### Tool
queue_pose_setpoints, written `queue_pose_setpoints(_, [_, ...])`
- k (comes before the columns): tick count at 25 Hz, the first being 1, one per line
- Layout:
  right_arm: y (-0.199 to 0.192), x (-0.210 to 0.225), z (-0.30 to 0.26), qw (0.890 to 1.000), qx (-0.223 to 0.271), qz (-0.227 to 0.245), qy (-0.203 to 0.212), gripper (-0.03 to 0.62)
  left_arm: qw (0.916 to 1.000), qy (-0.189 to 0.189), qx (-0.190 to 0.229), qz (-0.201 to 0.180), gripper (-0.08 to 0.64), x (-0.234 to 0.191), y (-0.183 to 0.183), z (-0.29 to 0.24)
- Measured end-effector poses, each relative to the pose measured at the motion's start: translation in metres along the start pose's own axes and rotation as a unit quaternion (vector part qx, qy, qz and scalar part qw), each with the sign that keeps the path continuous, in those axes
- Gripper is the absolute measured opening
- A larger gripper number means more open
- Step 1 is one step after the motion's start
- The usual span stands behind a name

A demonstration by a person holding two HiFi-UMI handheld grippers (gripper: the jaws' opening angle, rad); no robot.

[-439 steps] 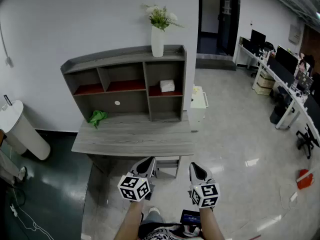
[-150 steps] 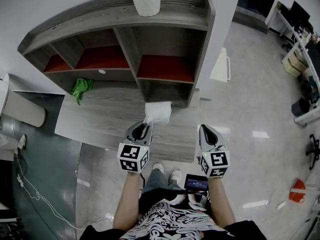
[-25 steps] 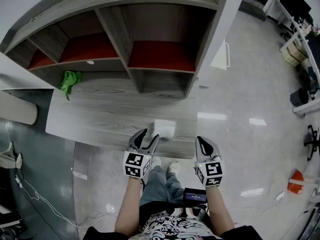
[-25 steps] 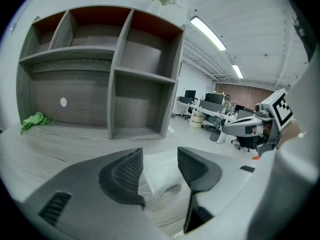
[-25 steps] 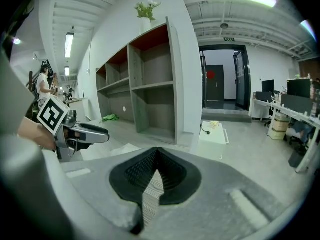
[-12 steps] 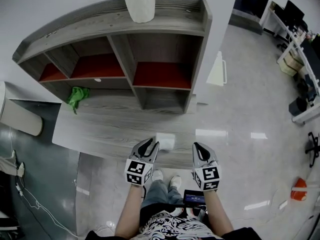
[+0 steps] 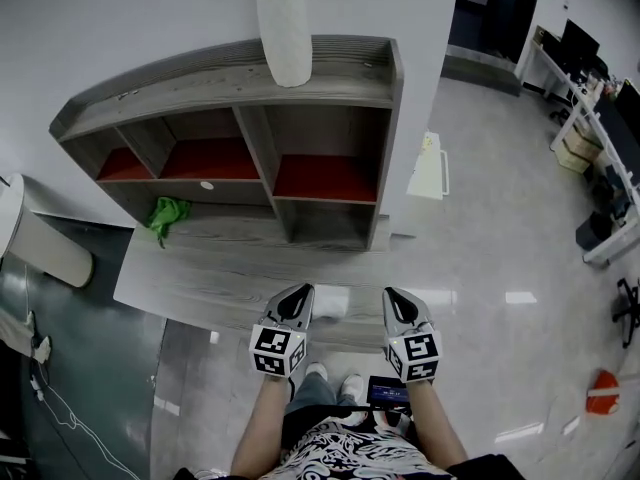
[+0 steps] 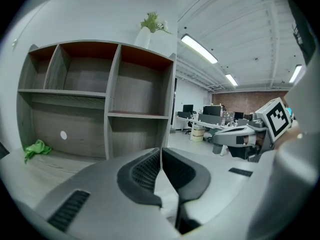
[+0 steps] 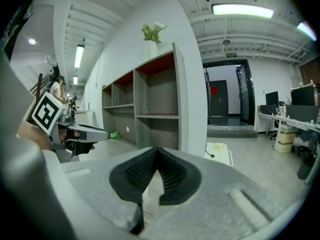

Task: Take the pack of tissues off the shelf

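Here, in the head view, the pack of tissues point(image 7: 331, 301) is off the shelf point(image 7: 330, 86) and lies on the bench point(image 7: 200, 278) near its front edge, between the two claws. It is just beside the tip of the left claw point(image 7: 300, 294); whether they touch I cannot tell. The right claw point(image 7: 392, 296) is a little apart from the pack on the other side. A white vase point(image 7: 285, 33) stands on the shelf top, and a green cloth point(image 7: 167, 215) lies at the bench's back left, well apart from the pack.

The left gripper view shows the left claw point(image 8: 161, 150) closing right down, its ribbed pads meeting tip to tip with nothing between them. Beyond it stand the shelf point(image 8: 115, 84) and the green cloth point(image 8: 35, 148) on the bench, with the right claw point(image 8: 235, 133) off to the side.

The right gripper view shows the right claw point(image 9: 156, 150) drawn together too, empty, facing the shelf's end point(image 9: 150, 99); the left claw point(image 9: 82, 133) shows at the left.
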State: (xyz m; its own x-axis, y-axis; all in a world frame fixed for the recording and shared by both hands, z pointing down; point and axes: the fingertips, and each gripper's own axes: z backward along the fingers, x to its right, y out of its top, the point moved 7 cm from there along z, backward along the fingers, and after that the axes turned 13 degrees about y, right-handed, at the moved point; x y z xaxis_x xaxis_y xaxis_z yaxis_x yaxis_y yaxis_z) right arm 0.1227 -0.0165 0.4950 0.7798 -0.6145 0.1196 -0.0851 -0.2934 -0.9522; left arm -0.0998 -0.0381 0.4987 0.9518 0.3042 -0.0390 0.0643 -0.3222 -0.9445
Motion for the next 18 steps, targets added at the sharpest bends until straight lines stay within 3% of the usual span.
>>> queue_pose_setpoints(6, [0.0042, 0.001, -0.0017, 1.0, -0.001, 0.005, 0.004, 0.005, 0.9998, 0.012, -0.002, -0.013, 0.009, 0.0021, 0.0057, -0.0006])
queue_pose_setpoints(18, [0.0036, 0.0046, -0.0001, 1.0, -0.006, 0.005, 0.007, 0.004, 0.9999, 0.009, -0.008, 0.001, 0.008, 0.0035, 0.0055, -0.0012])
